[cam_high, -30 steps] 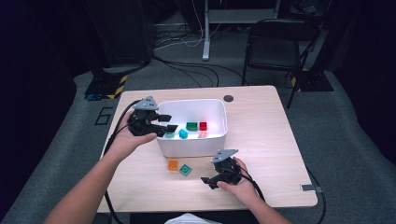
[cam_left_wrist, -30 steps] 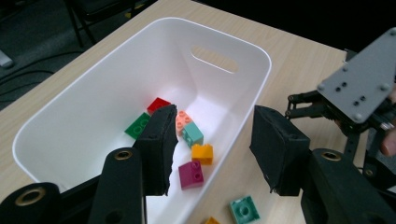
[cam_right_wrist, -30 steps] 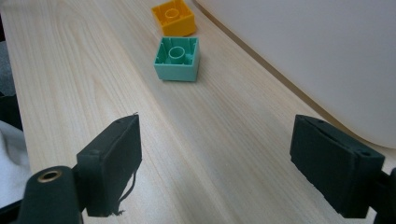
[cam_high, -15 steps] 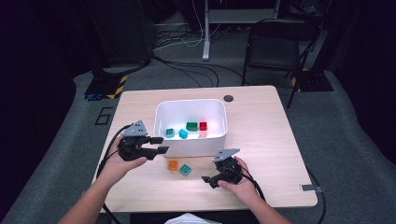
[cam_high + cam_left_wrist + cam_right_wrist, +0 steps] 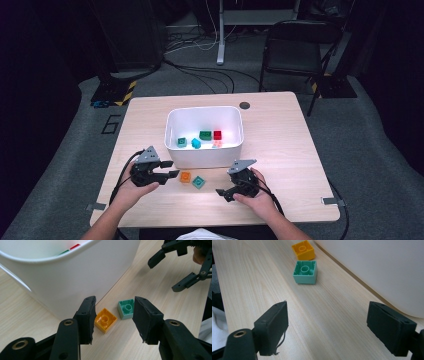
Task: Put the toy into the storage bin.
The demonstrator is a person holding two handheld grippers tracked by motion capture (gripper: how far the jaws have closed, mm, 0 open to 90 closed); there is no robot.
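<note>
An orange brick (image 5: 185,176) and a teal brick (image 5: 199,182) lie side by side on the table, just in front of the white bin (image 5: 205,159). My left gripper (image 5: 169,170) hovers low at the left of the orange brick, its jaws pointing right at it. Those jaws have just been opening and nothing sits between the pads. In the left gripper view the orange brick (image 5: 105,320) and teal brick (image 5: 127,308) lie just beyond the left gripper (image 5: 114,302). My right gripper (image 5: 226,189) rests open to the right of the teal brick (image 5: 305,272).
The bin holds a green brick (image 5: 181,142), a cyan piece (image 5: 196,143), a dark green brick (image 5: 205,135) and a red brick (image 5: 217,134). Its wall (image 5: 62,277) stands close beside the left jaws. A folding chair (image 5: 295,50) stands beyond the table.
My left gripper has come down from the bin's left rim to the table in front of it, beside the orange brick. The right hand has stayed put.
</note>
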